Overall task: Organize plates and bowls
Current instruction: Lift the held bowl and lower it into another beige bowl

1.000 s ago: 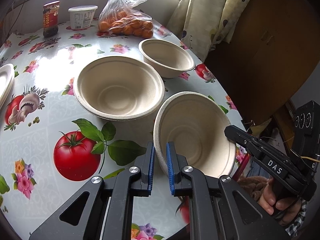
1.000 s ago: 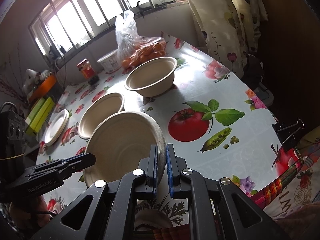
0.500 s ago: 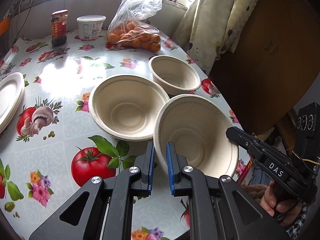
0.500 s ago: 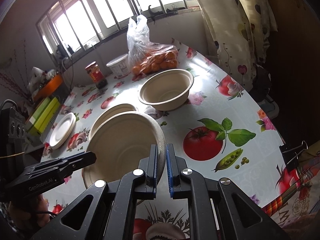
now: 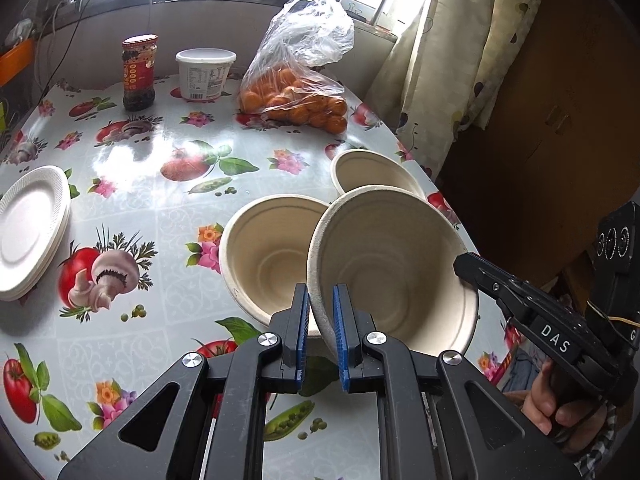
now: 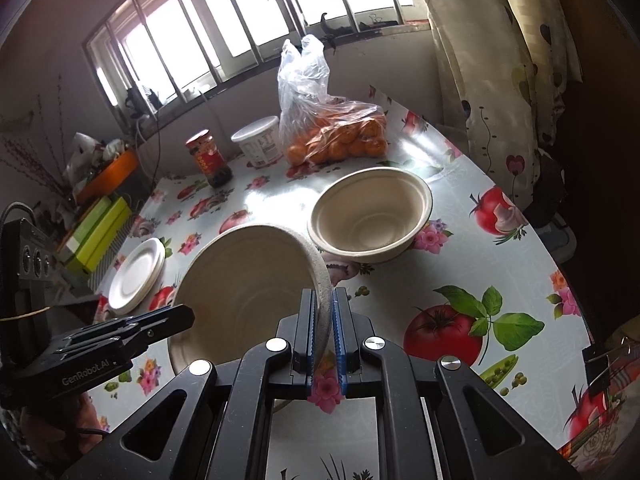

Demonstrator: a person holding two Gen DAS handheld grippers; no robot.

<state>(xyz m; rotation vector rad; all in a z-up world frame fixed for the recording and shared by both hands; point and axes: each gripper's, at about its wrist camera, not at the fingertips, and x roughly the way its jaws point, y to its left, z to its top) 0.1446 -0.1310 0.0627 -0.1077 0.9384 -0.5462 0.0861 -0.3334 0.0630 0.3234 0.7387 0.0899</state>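
Observation:
A beige pulp bowl (image 5: pixel 392 276) hangs tilted above the table, gripped on opposite sides of its rim. My left gripper (image 5: pixel 321 312) is shut on the near-left rim. My right gripper (image 6: pixel 321 320) is shut on the other side of the same bowl (image 6: pixel 248 292); its tip (image 5: pixel 466 264) also shows in the left wrist view. A second large beige bowl (image 5: pixel 268 256) stands on the table just left of and below the held one. A smaller beige bowl (image 5: pixel 372 172) (image 6: pixel 370 216) stands farther back. A stack of white plates (image 5: pixel 28 228) (image 6: pixel 136 276) lies at the table's left.
At the table's far side stand a red-lidded jar (image 5: pixel 138 72), a white tub (image 5: pixel 206 74) and a plastic bag of oranges (image 5: pixel 296 92). The table's right edge (image 5: pixel 452 204) runs close to the bowls, with a curtain and a wooden cabinet beyond. Green boxes (image 6: pixel 96 236) lie off the left.
Both grippers have risen and drawn back with the bowl between them. It now hangs higher, and its rim overlaps the large bowl on the table in the left wrist view.

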